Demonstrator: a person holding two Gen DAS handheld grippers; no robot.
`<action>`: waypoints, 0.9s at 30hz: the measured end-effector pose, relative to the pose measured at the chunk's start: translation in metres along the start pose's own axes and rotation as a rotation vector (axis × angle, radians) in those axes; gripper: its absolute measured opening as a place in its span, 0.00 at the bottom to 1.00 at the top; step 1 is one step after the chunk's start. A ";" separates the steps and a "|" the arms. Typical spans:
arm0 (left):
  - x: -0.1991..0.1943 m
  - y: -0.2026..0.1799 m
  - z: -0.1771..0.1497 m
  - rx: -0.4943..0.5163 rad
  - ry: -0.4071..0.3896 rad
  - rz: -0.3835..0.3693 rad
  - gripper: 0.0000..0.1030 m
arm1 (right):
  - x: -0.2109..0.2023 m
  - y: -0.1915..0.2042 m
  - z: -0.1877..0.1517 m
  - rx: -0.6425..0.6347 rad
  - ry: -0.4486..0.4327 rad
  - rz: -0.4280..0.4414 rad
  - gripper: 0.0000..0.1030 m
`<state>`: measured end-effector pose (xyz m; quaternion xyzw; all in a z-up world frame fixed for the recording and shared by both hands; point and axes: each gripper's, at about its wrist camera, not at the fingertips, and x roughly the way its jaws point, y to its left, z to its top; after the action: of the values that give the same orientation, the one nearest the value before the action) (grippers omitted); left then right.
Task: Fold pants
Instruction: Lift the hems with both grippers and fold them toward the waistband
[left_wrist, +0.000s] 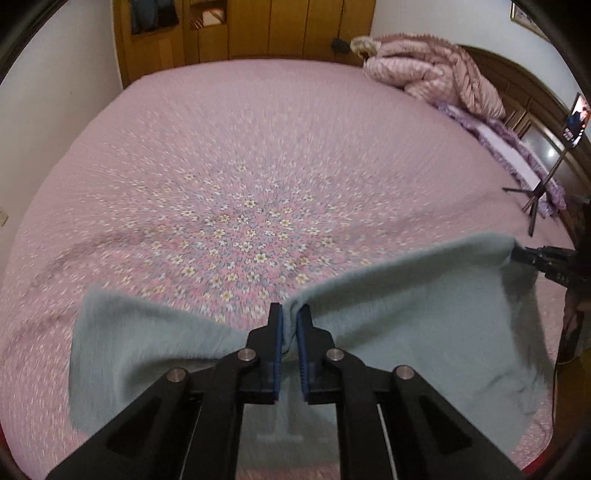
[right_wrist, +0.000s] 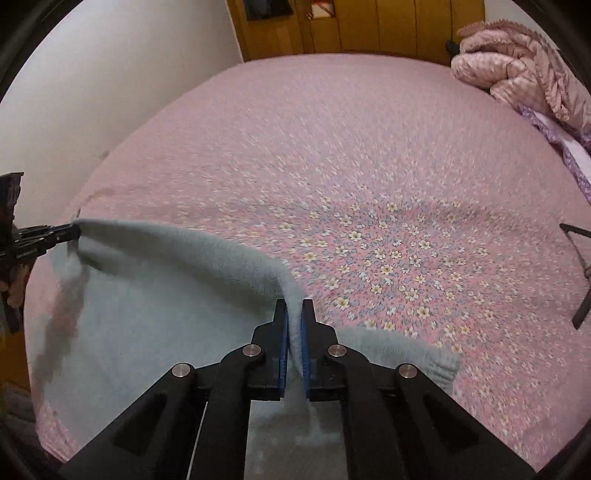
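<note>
Both grippers clamped on pale grey-green fleece pants (left_wrist: 406, 314), raised over pink floral bed (left_wrist: 240, 147).
Left gripper (left_wrist: 290, 328) and right gripper (right_wrist: 294, 325) jaws pinch one upper edge; span runs gripper to gripper, cloth hanging below.

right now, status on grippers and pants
Left gripper and right gripper both shut on pants. Pants held up over bed. Quilt at far corner, clear of the fold.

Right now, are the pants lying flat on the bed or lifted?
Lifted: the pants hang from the left gripper and right gripper, both shut on the top edge.
</note>
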<state>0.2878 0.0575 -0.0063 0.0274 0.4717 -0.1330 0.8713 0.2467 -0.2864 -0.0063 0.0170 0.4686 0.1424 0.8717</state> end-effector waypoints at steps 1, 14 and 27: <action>-0.006 -0.005 -0.001 -0.005 -0.008 -0.001 0.07 | -0.006 0.005 -0.003 -0.006 -0.005 0.000 0.07; -0.085 -0.013 -0.073 -0.096 -0.084 -0.015 0.06 | -0.071 0.046 -0.056 -0.080 -0.074 0.001 0.07; -0.121 -0.030 -0.171 -0.149 -0.041 -0.012 0.06 | -0.100 0.067 -0.139 -0.061 -0.029 0.040 0.07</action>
<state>0.0780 0.0827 0.0020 -0.0431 0.4623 -0.1035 0.8796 0.0652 -0.2632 0.0075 0.0017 0.4507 0.1738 0.8756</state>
